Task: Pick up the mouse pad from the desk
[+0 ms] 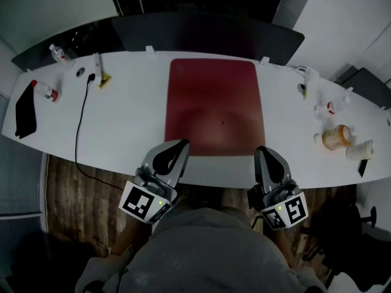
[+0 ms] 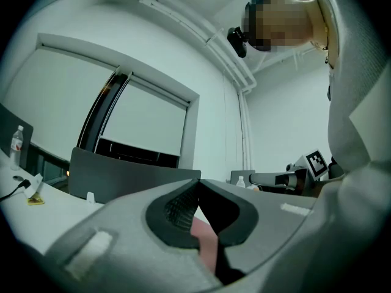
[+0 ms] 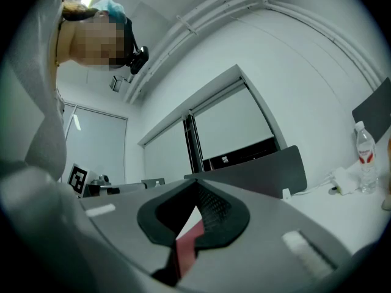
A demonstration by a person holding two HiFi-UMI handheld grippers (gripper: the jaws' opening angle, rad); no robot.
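Maroon and rectangular, the soft mouse pad (image 1: 214, 105) lies flat in the middle of the long white desk (image 1: 128, 121) in the head view, its near edge close to the desk's six o'clock rim. The left gripper (image 1: 179, 144) sits over its seven o'clock corner, the right gripper (image 1: 263, 153) over its five o'clock corner.

In the left gripper view the jaws meet. Red pad shows through the slit below them, seemingly lying underneath, not pinched.

The right gripper view shows the same.

A clean lift probably needs the jaws parted and turned to bite the near edge from above and below, both corners together.
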